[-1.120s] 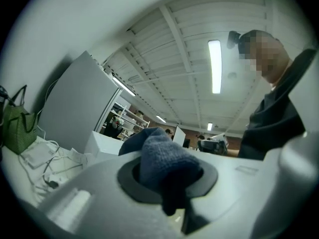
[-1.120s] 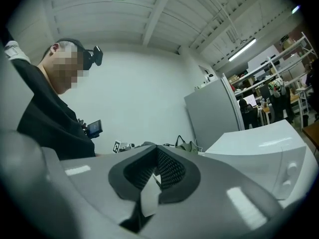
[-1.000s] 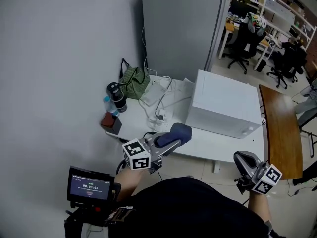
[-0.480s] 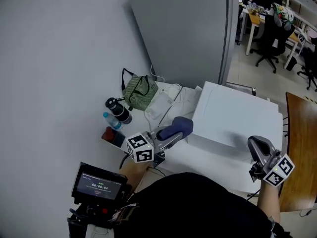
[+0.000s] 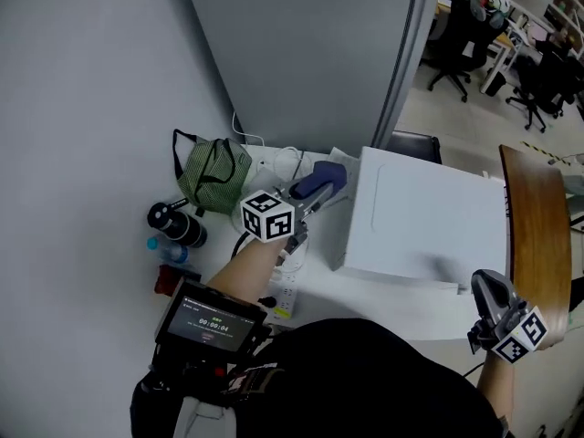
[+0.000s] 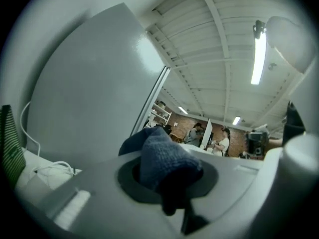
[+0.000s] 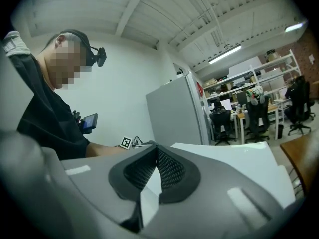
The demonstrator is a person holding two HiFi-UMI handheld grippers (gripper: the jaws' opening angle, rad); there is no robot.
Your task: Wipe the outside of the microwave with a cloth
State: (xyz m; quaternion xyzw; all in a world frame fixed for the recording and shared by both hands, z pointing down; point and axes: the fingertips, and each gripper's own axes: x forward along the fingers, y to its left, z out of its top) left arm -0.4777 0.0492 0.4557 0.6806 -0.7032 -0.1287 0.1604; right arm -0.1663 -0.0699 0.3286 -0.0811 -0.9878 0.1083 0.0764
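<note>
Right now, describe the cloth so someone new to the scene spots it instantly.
Find the white microwave on the table; just off its left side the left gripper hovers. The cloth is the dark blue fuzzy wad pinched in its tongs, unlike the green bag and white cables nearby.

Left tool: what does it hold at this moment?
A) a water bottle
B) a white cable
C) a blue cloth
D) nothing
C: the left gripper view shows the blue cloth pinched between the jaws, and the head view shows it bunched at the tip of the left tool, close to the microwave.
</note>
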